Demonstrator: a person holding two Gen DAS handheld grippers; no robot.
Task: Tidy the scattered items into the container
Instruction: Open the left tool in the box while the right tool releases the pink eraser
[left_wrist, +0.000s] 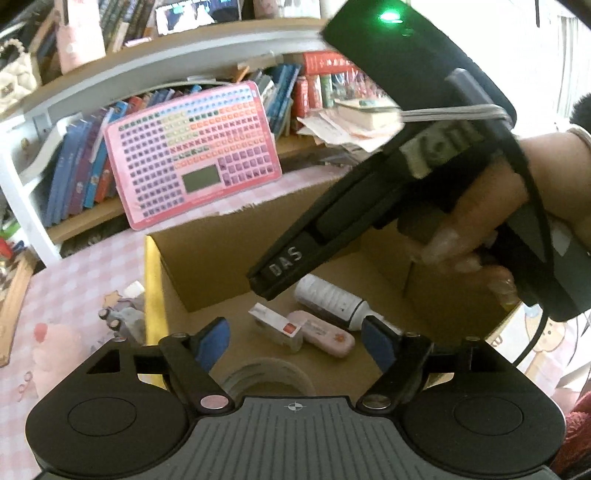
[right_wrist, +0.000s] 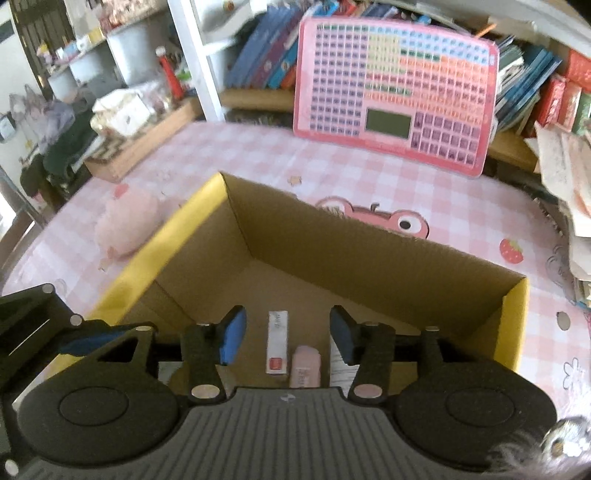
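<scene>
Both of your hand-held grippers hang over the open cardboard box (right_wrist: 332, 240), tilted down into it, which suits dropping things in rather than reaching for new ones. Your left hand-held gripper (left_wrist: 293, 338) is released: its blue pads stand wide apart with nothing between them, only the box floor below. Your right hand-held gripper (right_wrist: 288, 338) is also released, its pads parted less widely and pressing on nothing; the items seen between them lie on the box floor beneath.

The box sits on the pink checked tabletop (right_wrist: 258, 162), its yellow-edged rim (right_wrist: 162, 243) toward your left, so anything let go from here should land inside.

Counted inside the box, from the left wrist view: one white bottle (left_wrist: 332, 301) lying on its side, one small white carton with a red mark (left_wrist: 275, 326), one pink case (left_wrist: 327, 334) touching that carton, and one roll of tape (left_wrist: 267, 378) nearest the camera. That makes four items in the container.

Outside it, you have one pink plush toy (right_wrist: 127, 229) on the tabletop just beside the yellow rim, and it likely counts as scattered. One pink keyboard-style board (right_wrist: 395, 92) leans against the bookshelf (right_wrist: 258, 62), well apart from the box.
</scene>
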